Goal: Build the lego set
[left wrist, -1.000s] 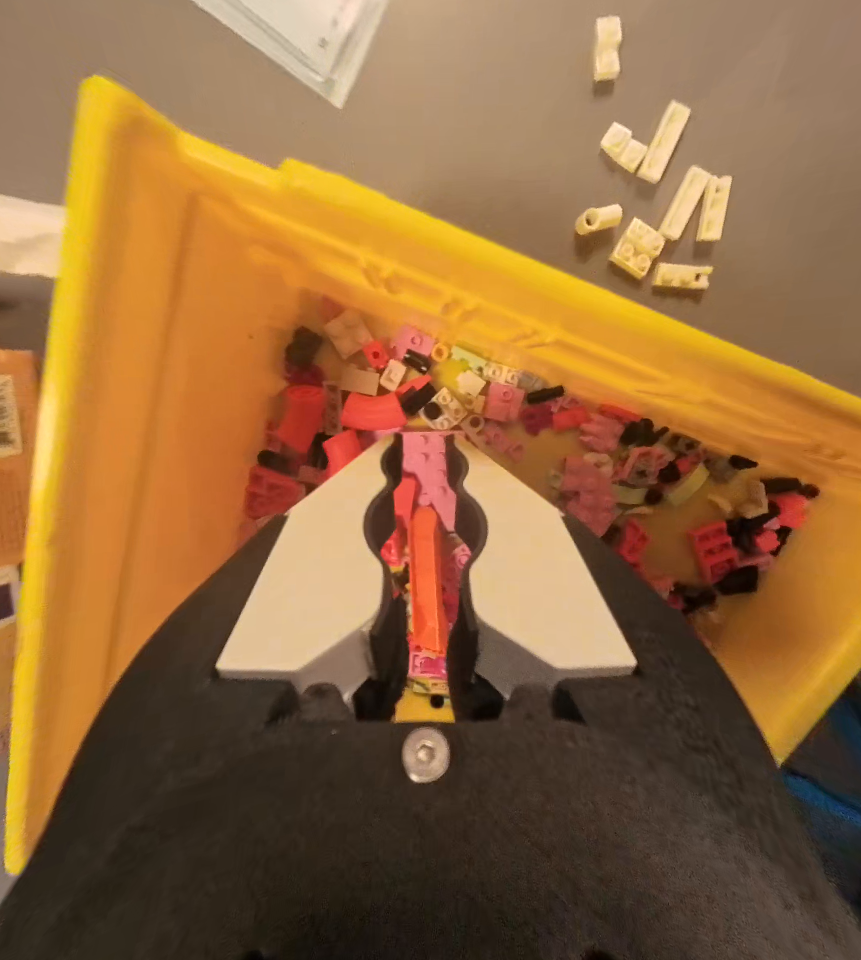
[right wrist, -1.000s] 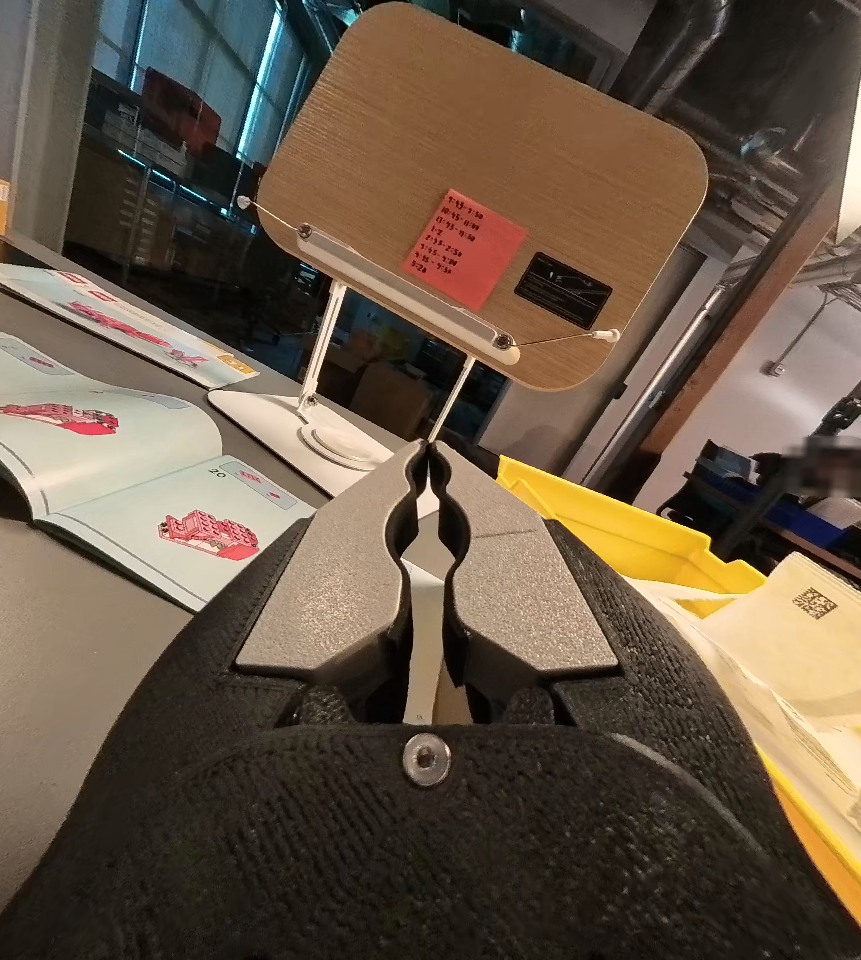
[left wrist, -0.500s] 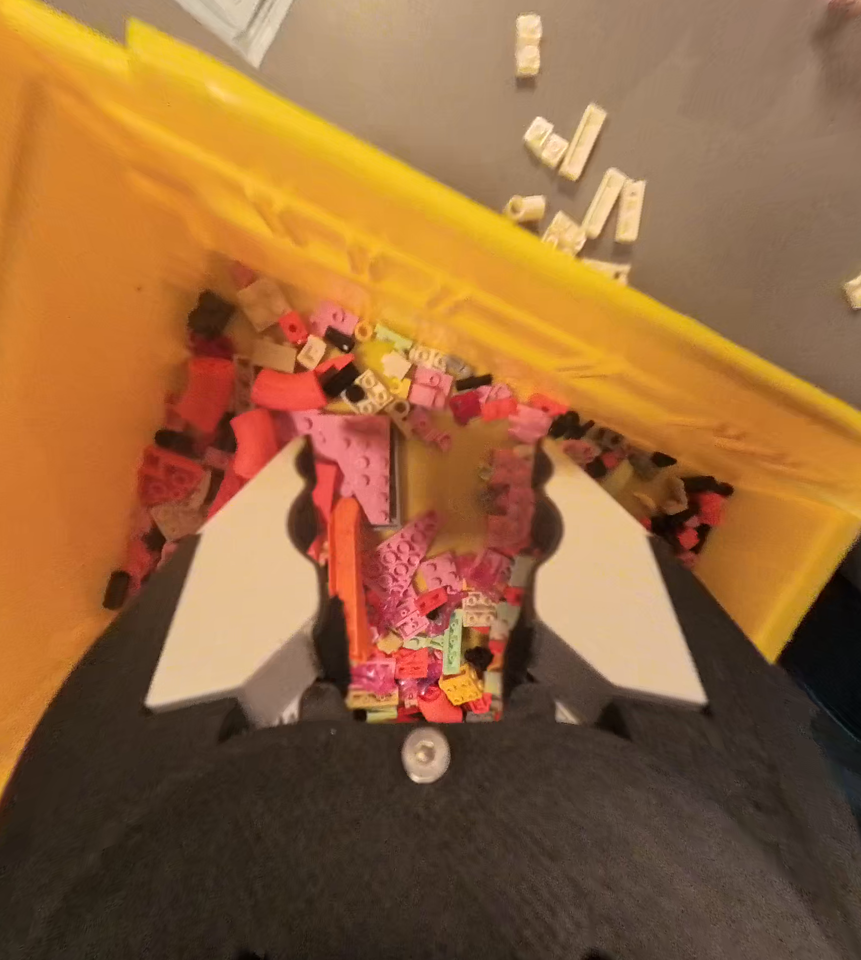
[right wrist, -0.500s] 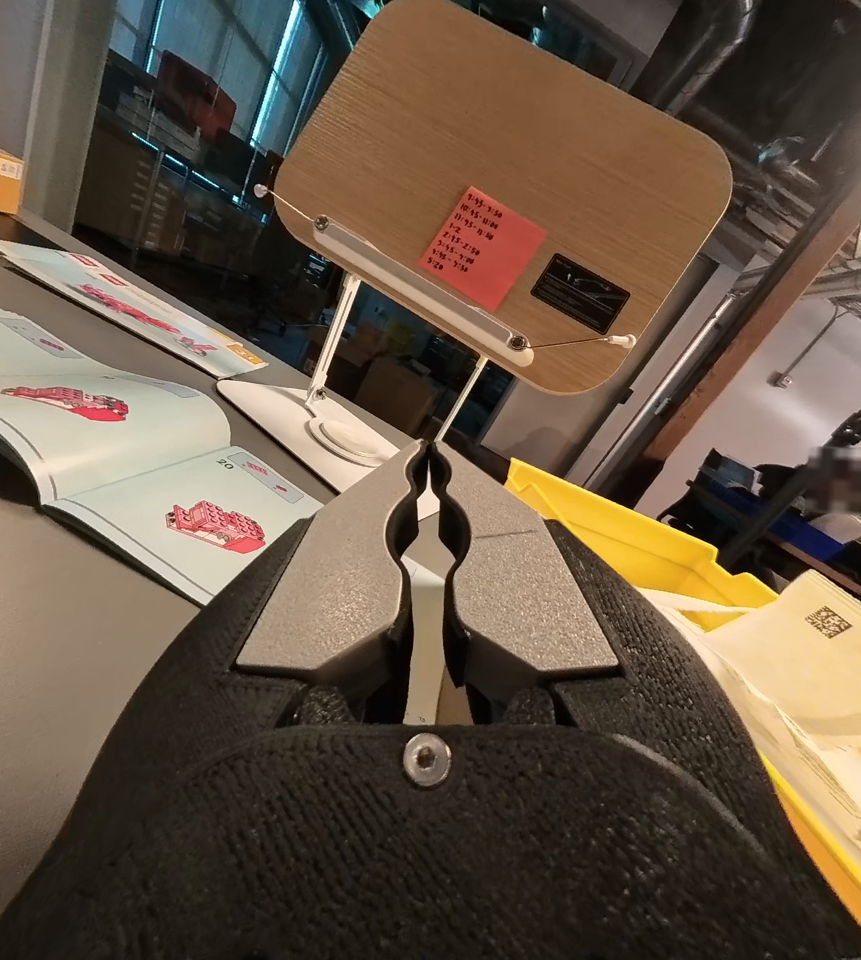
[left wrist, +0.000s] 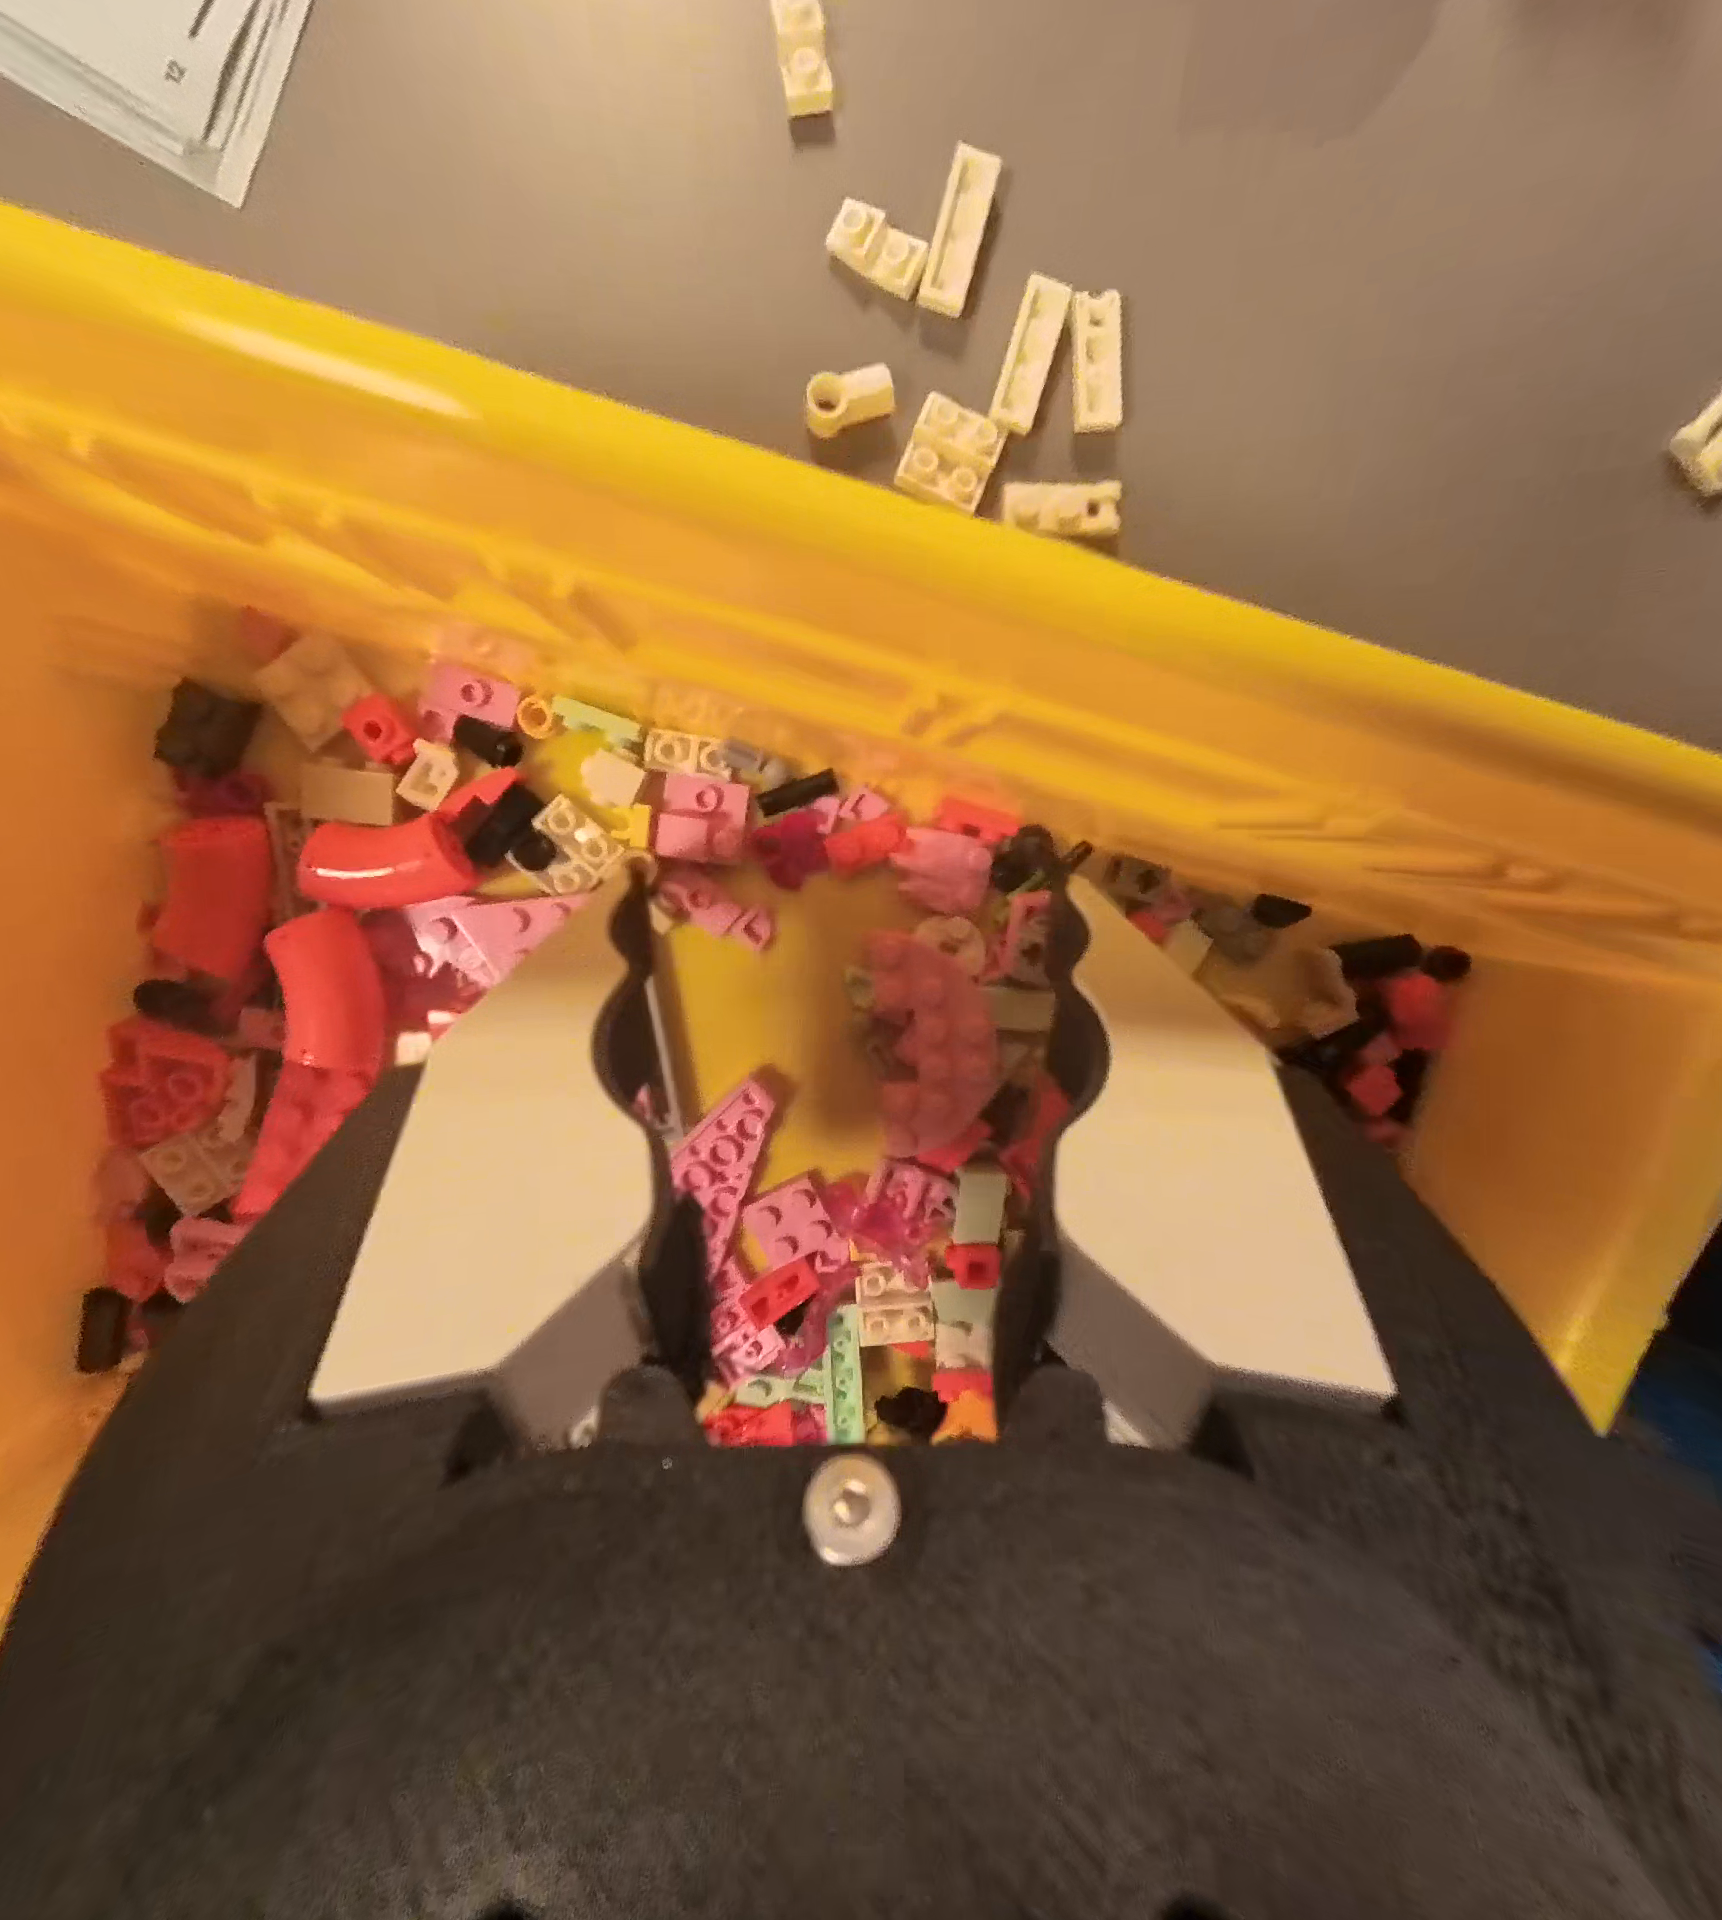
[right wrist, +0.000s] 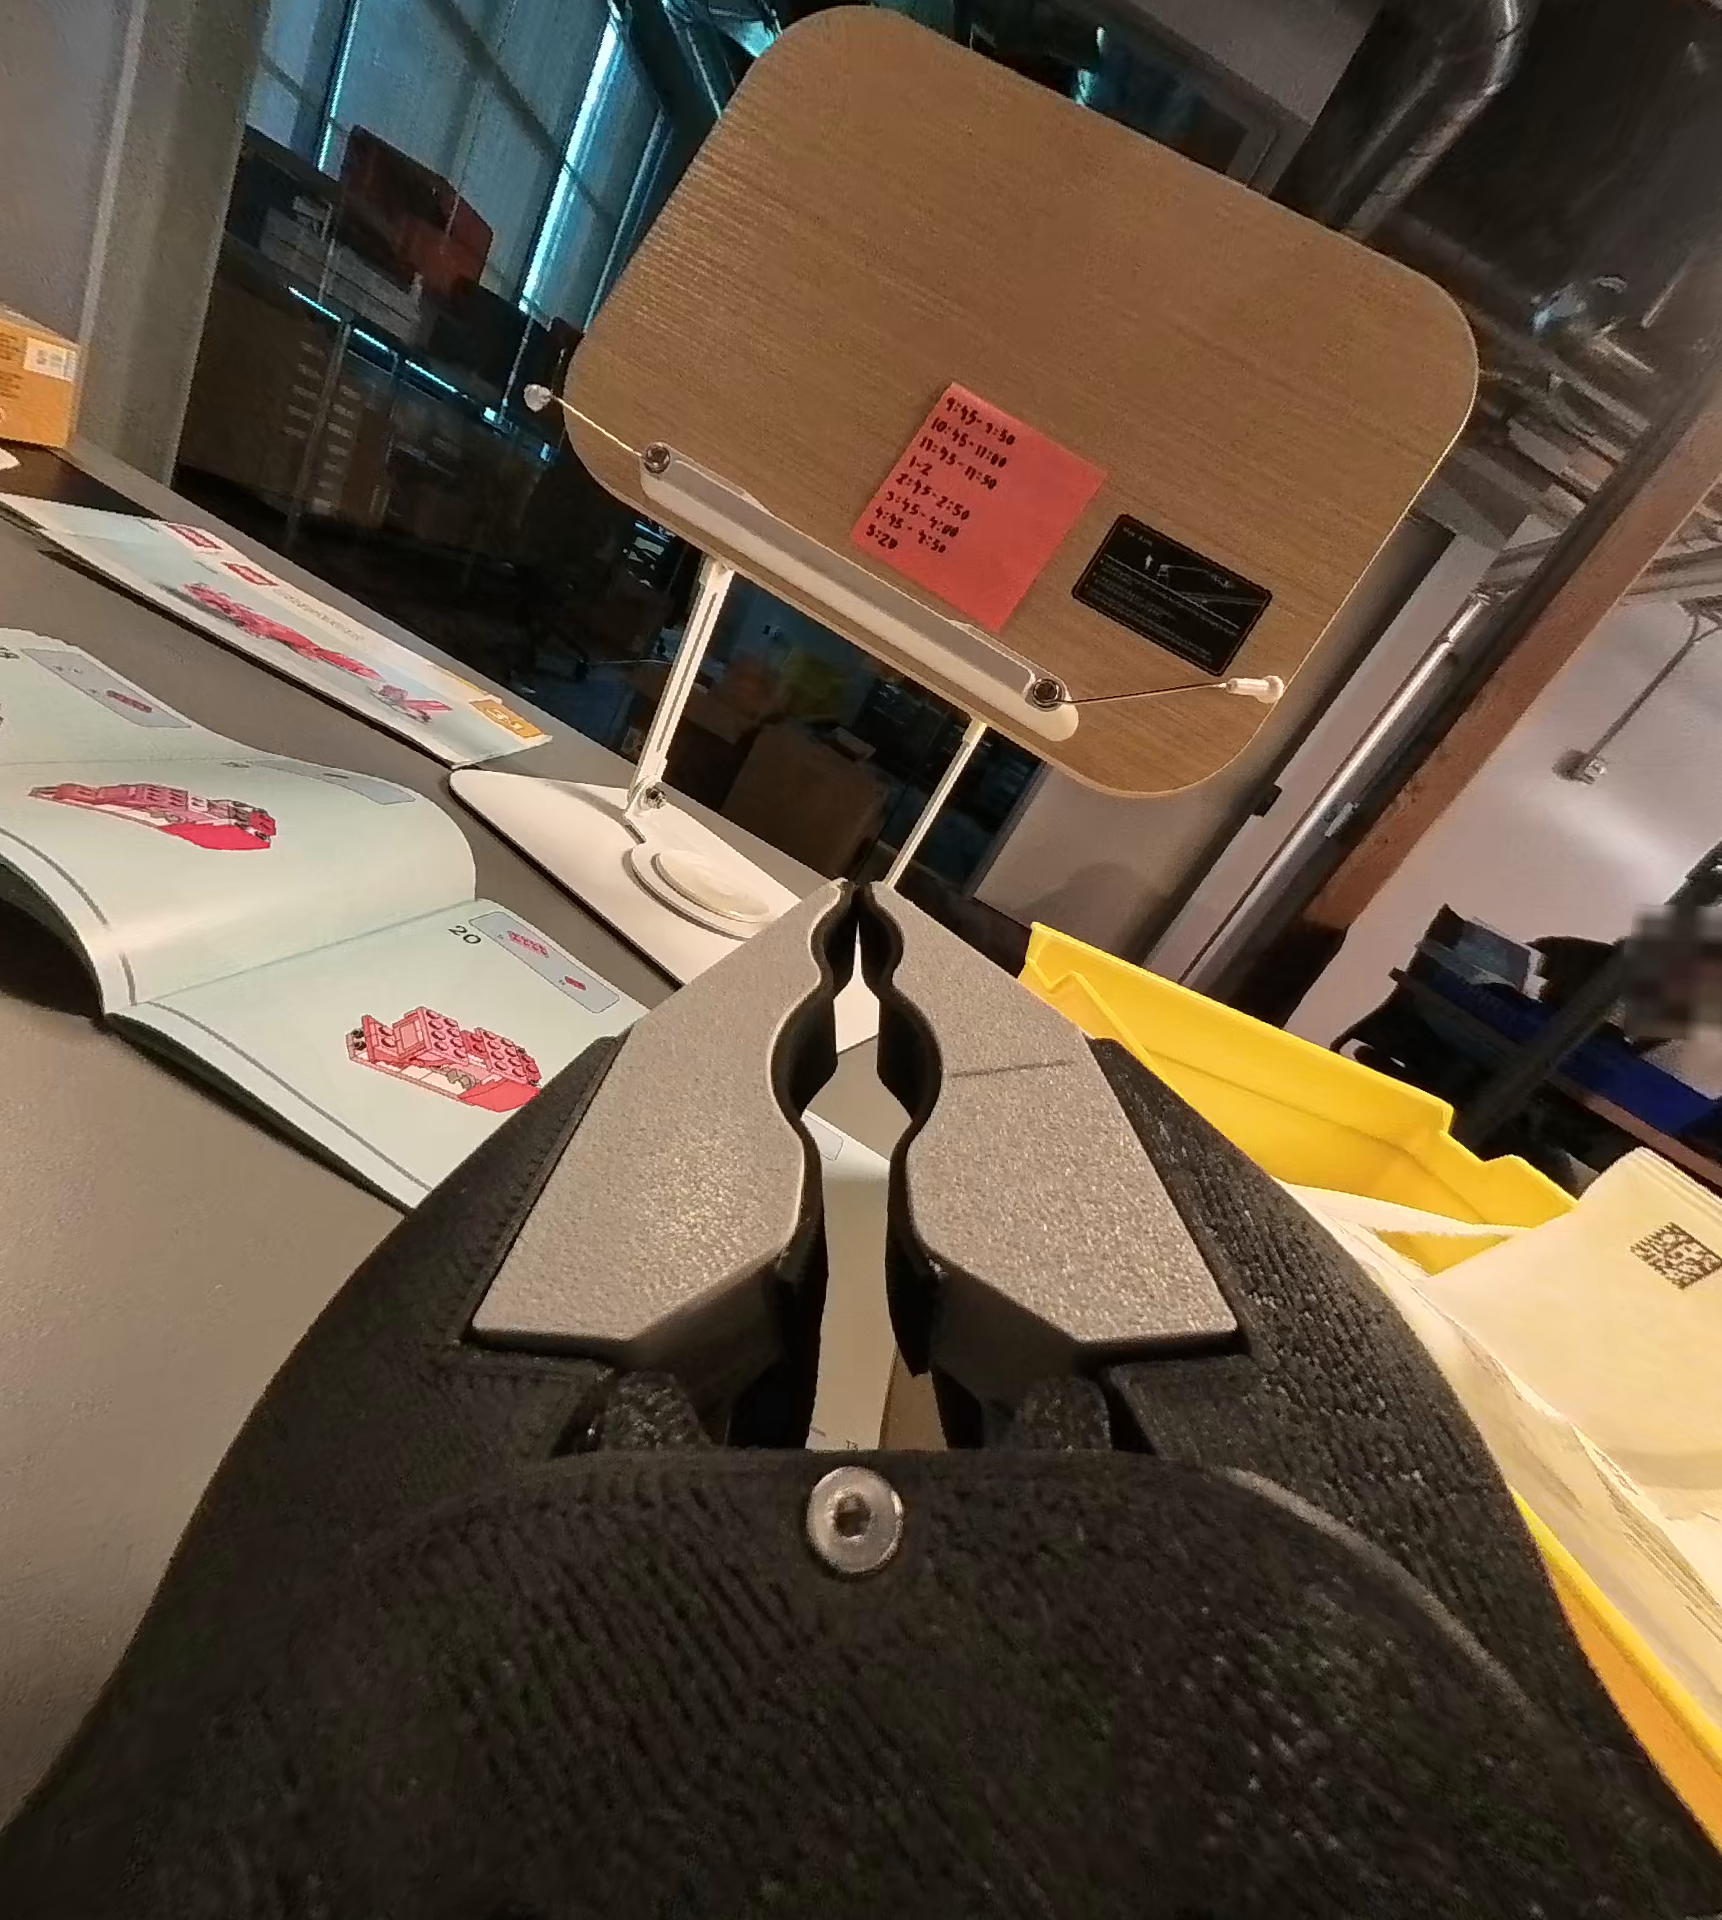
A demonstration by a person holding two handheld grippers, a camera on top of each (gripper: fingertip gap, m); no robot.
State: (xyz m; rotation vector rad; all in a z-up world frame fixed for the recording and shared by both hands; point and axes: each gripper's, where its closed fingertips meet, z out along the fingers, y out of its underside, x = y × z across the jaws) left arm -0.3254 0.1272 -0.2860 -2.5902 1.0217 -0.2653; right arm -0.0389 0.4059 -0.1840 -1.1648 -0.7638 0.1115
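My left gripper (left wrist: 849, 878) is open, low inside a yellow bin (left wrist: 836, 582), with nothing between its pads. Its fingers (left wrist: 483, 1174) straddle loose pink, red, black and tan bricks (left wrist: 711, 821) on the bin floor. A round pink plate (left wrist: 930, 1039) lies just inside the right finger, and a pink wedge plate (left wrist: 722, 1153) lies near the left one. My right gripper (right wrist: 857, 888) is shut with nothing in it. It hangs above the dark table (right wrist: 57, 1299) and points at a wooden book stand (right wrist: 1023, 364).
Several cream bricks (left wrist: 982, 312) lie on the grey table beyond the bin wall, and a booklet corner (left wrist: 109, 73) is at the far left. In the right wrist view an open instruction booklet (right wrist: 213, 883) lies left. A yellow bin (right wrist: 1304, 1101) with paper bags (right wrist: 1667, 1351) is right. There is about 40 cm between the tips of the two grippers.
My left gripper was shut on a long orange and pink piece. It opened, the piece dropped out of the grasp, and the gripper sank deeper into the bin. The right gripper stayed shut and barely moved.
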